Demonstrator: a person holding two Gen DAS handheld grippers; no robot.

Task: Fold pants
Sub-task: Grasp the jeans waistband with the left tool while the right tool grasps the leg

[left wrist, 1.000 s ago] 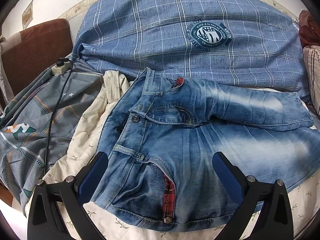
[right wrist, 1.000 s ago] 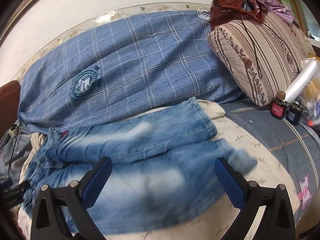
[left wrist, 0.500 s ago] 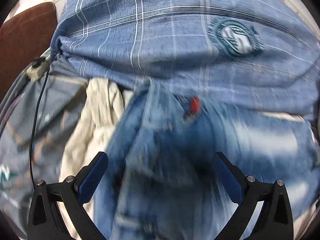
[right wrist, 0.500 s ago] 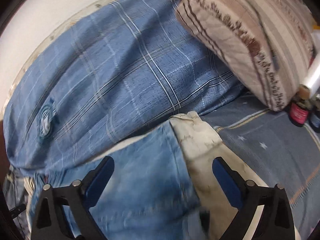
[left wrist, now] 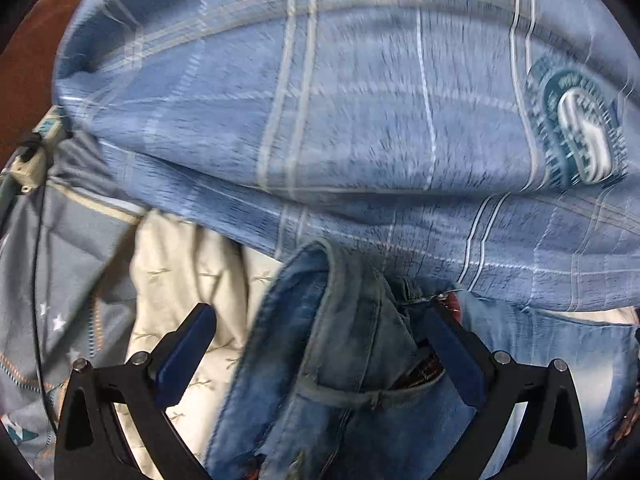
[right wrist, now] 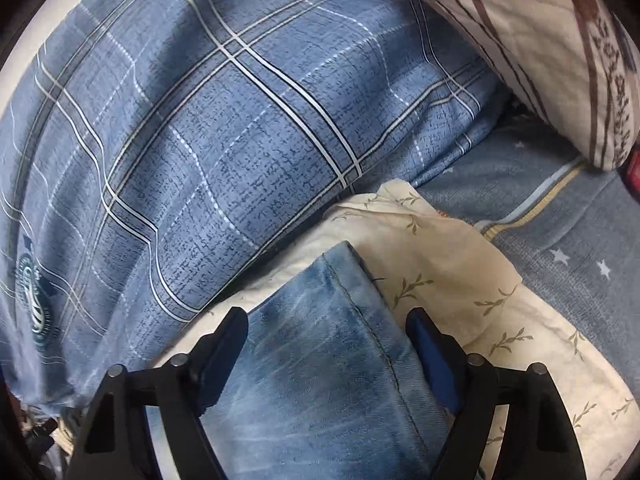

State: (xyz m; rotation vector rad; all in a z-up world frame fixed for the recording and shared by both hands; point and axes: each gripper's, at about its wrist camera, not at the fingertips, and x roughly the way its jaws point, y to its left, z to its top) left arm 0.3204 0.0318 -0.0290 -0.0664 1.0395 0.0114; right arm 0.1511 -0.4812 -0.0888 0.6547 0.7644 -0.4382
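Note:
Faded blue denim pants lie on a cream leaf-print sheet on a bed. In the left wrist view the waistband corner (left wrist: 344,320) with a belt loop and red plaid lining stands bunched between the fingers of my left gripper (left wrist: 320,344), which is open around it. In the right wrist view the hem corner of a pant leg (right wrist: 332,320) lies between the fingers of my right gripper (right wrist: 326,340), which is open and close over it. The rest of the pants is out of view.
A big blue plaid quilt (left wrist: 360,100) rises right behind the pants, also in the right wrist view (right wrist: 200,140). A striped brown pillow (right wrist: 540,40) lies at the far right. A power strip with cable (left wrist: 36,152) sits left on a grey star-print cover (right wrist: 560,240).
Both grippers have moved forward and down onto the pants: left to the waistband corner, right to the leg hem. The right gripper's opening has narrowed somewhat. The pants look unmoved.

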